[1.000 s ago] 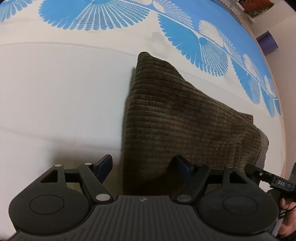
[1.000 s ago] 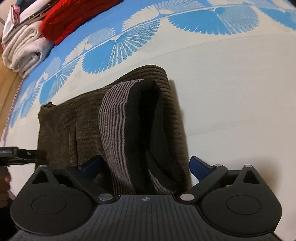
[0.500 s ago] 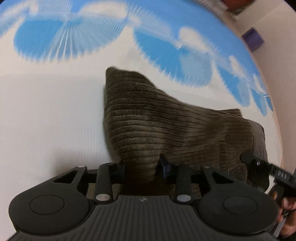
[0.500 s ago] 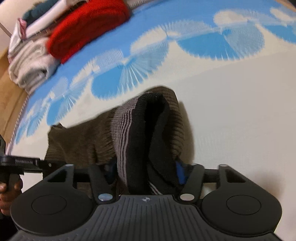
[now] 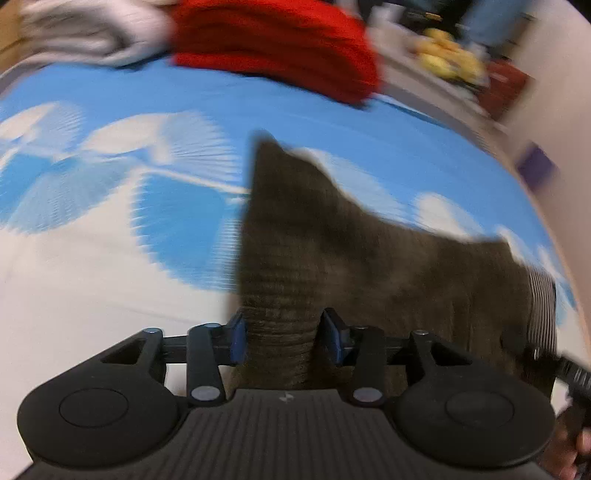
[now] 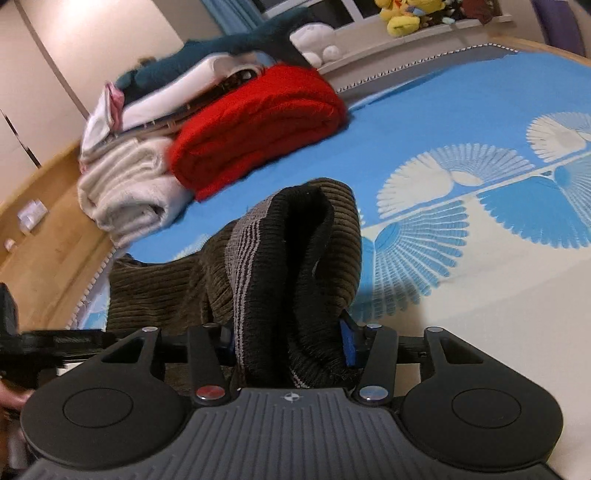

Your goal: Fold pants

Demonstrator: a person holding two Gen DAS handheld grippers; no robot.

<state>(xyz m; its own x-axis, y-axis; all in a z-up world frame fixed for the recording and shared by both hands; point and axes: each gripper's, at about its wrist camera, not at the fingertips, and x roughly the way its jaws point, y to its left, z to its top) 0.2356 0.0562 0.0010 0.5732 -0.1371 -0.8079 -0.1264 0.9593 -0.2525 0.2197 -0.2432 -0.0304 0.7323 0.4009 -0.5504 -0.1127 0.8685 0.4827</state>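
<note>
Pants (image 5: 332, 266) of brown corduroy are already doubled into a thick bundle, lifted off the bed (image 5: 92, 280) just ahead of both tools. Left hand-held gripper (image 5: 282, 341) pinches one near corner, jaws easing apart; right hand-held gripper (image 6: 288, 341) clamps the striped waistband end, also easing. One last fold-over looks left.

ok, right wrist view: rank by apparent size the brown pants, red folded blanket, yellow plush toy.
1. brown pants, inflated by closeness to the camera
2. red folded blanket
3. yellow plush toy, far back
</note>
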